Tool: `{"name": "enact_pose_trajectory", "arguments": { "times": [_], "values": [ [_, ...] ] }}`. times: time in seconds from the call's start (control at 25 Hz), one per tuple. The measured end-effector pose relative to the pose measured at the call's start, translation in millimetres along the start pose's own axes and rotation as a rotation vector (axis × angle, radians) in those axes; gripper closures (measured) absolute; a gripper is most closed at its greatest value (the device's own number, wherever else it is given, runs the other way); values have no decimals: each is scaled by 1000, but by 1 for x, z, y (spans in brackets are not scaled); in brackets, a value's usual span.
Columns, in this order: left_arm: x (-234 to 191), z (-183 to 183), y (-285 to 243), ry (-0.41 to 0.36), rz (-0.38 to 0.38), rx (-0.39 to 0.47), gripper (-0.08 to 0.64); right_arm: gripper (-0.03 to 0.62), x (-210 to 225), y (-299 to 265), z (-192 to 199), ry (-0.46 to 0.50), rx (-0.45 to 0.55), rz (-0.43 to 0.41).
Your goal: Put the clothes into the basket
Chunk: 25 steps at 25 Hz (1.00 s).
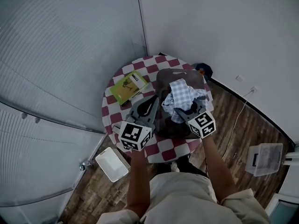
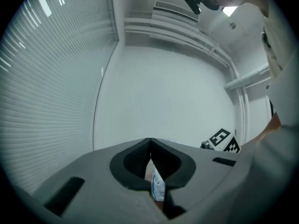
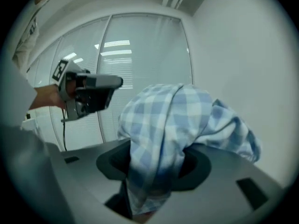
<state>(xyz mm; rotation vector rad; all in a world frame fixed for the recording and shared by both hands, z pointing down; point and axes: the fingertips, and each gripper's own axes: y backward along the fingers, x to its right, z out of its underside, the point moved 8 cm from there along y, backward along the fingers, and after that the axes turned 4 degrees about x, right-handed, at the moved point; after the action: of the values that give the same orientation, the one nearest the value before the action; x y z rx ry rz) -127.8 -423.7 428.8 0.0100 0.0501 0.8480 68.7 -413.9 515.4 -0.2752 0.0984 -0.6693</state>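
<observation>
Looking nearly done here: right gripper [image 1: 180,111] is clamped on the blue checked shirt [image 1: 183,93], bunched over the dark basket [image 1: 180,73], while the left gripper [image 1: 147,108] is closed with only a tiny pale scrap between its jaws, so I reckon just the drop is left.

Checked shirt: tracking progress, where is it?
The checked shirt is in the right gripper, over the dark basket on the table, centre-right in the head view.

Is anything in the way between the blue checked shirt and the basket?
No, nothing that shows. The blue checked shirt, clamped in the right hand-held gripper, hangs right over the open top of the dark basket.
</observation>
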Motion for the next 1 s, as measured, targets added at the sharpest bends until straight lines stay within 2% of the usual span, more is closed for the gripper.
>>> {"name": "enact_pose_trajectory", "arguments": {
  "times": [0.12, 0.32, 0.52, 0.64, 0.76, 0.8, 0.88, 0.92, 1.0],
  "values": [
    [-4, -2, -2, -13, -6, 2, 546, 383, 9, -21, 13, 15, -132, -5],
    [-7, 2, -4, -8, -17, -3, 546, 383, 9, -50, 13, 6, -174, -25],
    [-8, 4, -4, -4, -26, -5, 546, 383, 15, -64, 19, -200, -114, 78],
    [-8, 4, -5, -5, -30, -2, 546, 383, 18, -72, 40, -266, -183, 144],
    [-7, 5, -6, -3, -30, -7, 546, 381, 16, -70, 58, -266, -261, 161],
    [-7, 7, -6, 1, -29, -9, 546, 334, 15, -68, 61, -250, -297, 156],
    [-7, 9, -9, 12, -29, -11, 546, 164, 12, -66, 63, -217, -391, 128],
    [-7, 11, -10, 17, -28, -11, 546, 128, 11, -64, 63, -197, -431, 116],
    [-3, 12, -14, 24, -23, -8, 546, 115, 10, -58, 57, -140, -455, 124]
  ]
}}
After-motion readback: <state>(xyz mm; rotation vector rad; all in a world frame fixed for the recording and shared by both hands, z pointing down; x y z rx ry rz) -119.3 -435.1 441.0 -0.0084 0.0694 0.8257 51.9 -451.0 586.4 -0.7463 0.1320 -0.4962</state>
